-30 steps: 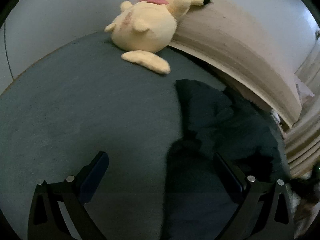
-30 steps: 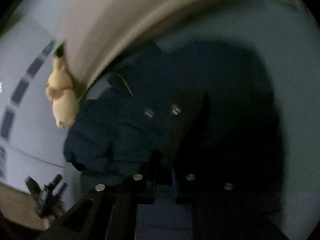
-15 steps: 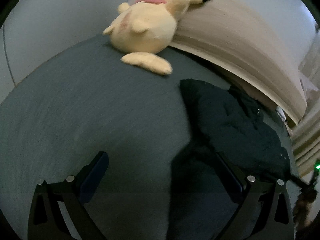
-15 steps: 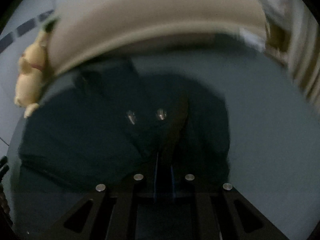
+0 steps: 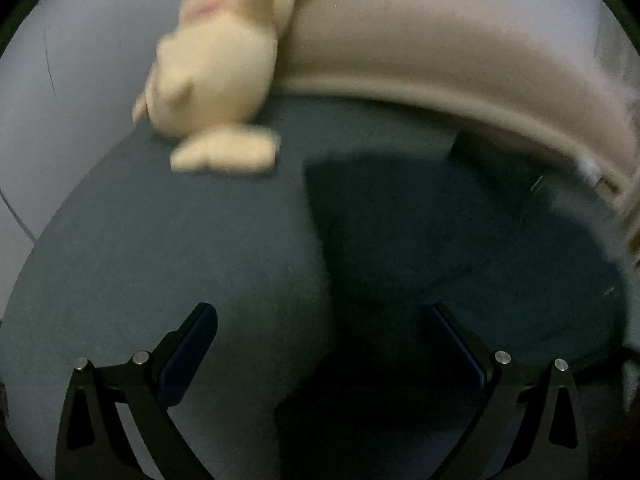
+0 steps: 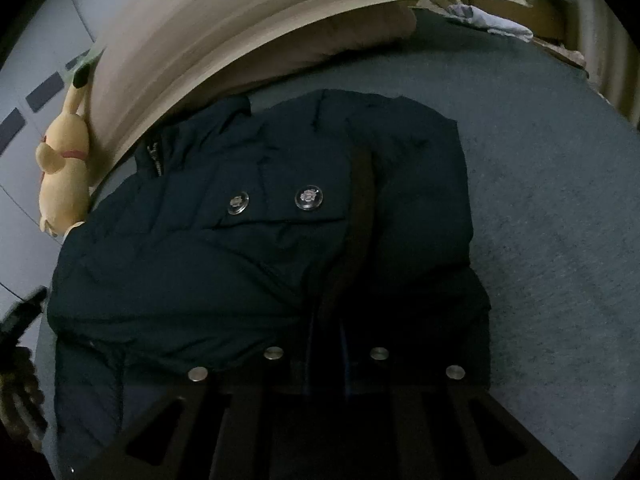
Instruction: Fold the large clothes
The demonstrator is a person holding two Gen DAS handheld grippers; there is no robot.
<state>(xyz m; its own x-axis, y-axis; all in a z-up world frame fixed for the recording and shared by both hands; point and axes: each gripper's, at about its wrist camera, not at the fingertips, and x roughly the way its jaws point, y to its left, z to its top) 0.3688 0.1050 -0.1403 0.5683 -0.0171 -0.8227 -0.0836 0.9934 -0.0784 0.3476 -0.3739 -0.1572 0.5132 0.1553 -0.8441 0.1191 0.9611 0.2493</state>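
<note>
A dark navy padded jacket [image 6: 248, 248] with two metal snap buttons lies bunched on the grey-blue bed cover [image 6: 560, 240]. My right gripper [image 6: 326, 344] is shut on the jacket's near edge, fabric pinched between the fingers. In the left wrist view the jacket [image 5: 440, 240] lies ahead and to the right. My left gripper [image 5: 320, 332] is open and empty, above the cover at the jacket's left edge; its right finger [image 5: 456, 340] is over the dark fabric.
A yellow plush toy [image 5: 216, 80] leans at the beige headboard [image 5: 440, 48], also in the right wrist view [image 6: 64, 176]. A pillow and crumpled cloth [image 6: 488, 20] lie at the far end. Pale wall [image 5: 60, 80] is on the left.
The right gripper has swung round with the jacket edge, so the jacket now lies centred ahead. The left gripper has moved forward and right, nearer the toy and jacket.
</note>
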